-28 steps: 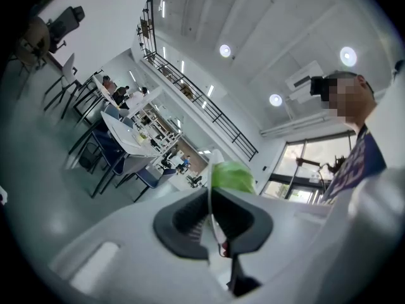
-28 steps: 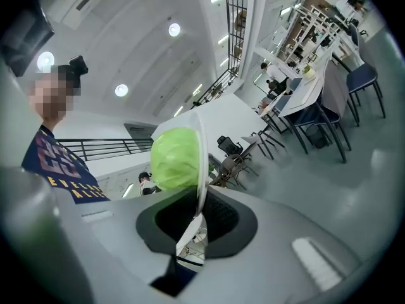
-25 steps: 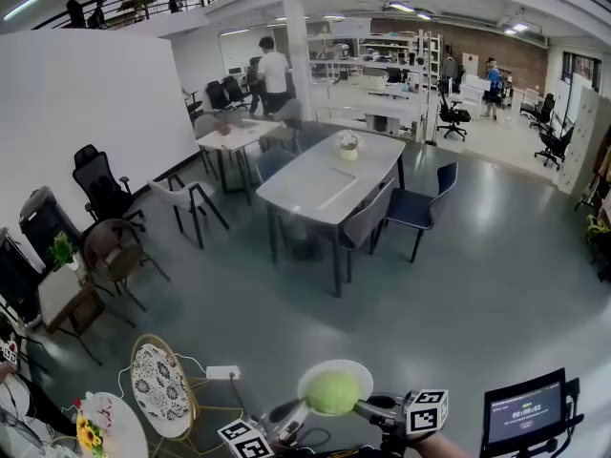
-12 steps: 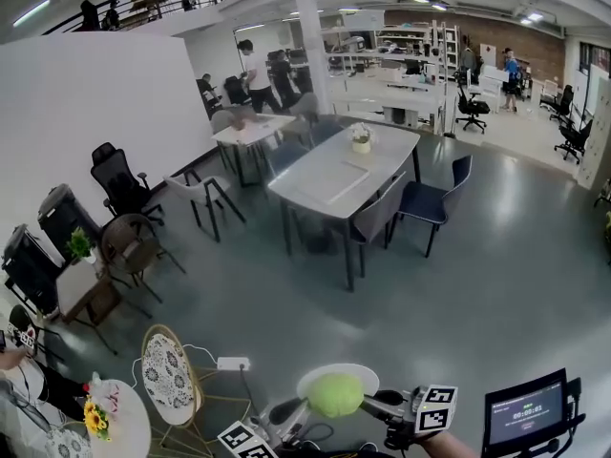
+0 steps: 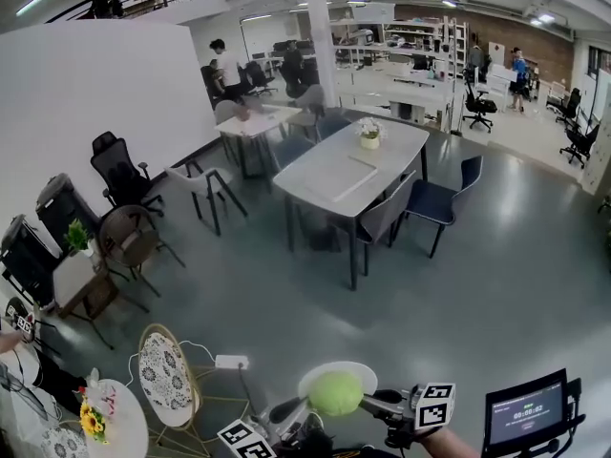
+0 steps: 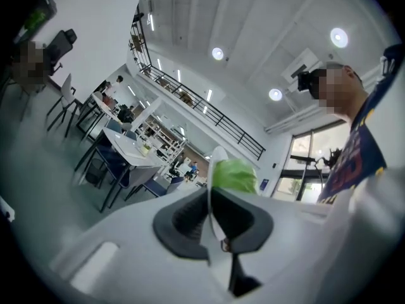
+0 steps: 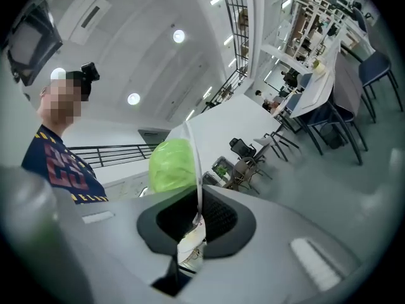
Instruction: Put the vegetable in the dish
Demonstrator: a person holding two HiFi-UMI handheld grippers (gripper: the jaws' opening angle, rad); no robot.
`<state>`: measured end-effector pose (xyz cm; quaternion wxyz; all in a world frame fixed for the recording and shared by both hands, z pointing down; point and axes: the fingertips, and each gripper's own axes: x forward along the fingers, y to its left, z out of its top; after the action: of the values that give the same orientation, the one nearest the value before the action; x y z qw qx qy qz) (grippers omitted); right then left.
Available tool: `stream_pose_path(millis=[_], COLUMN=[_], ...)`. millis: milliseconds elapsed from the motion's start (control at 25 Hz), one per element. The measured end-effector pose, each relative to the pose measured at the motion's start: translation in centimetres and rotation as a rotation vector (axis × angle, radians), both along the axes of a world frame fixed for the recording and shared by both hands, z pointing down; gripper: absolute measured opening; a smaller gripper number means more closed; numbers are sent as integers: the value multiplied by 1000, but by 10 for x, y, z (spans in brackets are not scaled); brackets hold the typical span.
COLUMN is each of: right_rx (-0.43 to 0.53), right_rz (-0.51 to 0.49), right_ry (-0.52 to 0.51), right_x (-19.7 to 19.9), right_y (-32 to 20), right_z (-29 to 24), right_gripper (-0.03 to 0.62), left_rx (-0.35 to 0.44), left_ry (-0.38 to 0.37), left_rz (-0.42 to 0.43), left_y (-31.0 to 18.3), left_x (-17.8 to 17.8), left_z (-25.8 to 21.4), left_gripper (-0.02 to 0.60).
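Vegetable (image 5: 335,393): sitting in the white dish (image 5: 320,370) already; task looking complete
Right gripper (image 7: 197,217): clamping the dish rim, having just tightened on it
Left gripper (image 6: 211,223): pinching the opposite rim
Change: dish staying aloft between both grippers; only the room is drifting past

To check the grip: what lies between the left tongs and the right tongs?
The white dish carrying the green vegetable; the head view shows it.

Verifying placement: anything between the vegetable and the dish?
Nothing visible. The vegetable already sits in the dish, which the left tongs and right tongs clamp by its rim.
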<state>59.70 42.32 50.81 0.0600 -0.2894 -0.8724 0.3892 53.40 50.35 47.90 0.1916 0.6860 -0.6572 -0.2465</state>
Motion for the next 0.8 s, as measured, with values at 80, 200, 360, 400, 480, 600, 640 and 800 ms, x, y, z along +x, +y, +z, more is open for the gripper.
stream_pose_path(millis=[80, 200, 360, 400, 480, 600, 640, 800], right_rx=[-12, -7, 12, 12, 13, 16, 17, 21], right_rz=[17, 56, 107, 118, 139, 168, 175, 196], right_ry=[37, 73, 105, 114, 136, 164, 168, 187], right_x=[-9, -45, -102, -114, -134, -163, -173, -209], right_y=[-4, -15, -28, -28, -25, -19, -18, -19], right_z=[1, 3, 10, 10, 11, 14, 14, 14], right_gripper=[18, 20, 23, 23, 23, 23, 23, 21], left_rx=[-11, -8, 20, 22, 20, 19, 22, 27], left_ry=[31, 66, 95, 101, 115, 131, 132, 145], left_rz=[23, 65, 130, 145, 167, 190, 196, 208], left_y=[-5, -18, -33, -33, -32, -27, -27, -31], left_x=[-10, -49, -109, -121, -142, -173, -184, -222], left_z=[0, 4, 14, 15, 16, 20, 20, 23], left_gripper=[21, 20, 18, 18, 18, 18, 18, 20])
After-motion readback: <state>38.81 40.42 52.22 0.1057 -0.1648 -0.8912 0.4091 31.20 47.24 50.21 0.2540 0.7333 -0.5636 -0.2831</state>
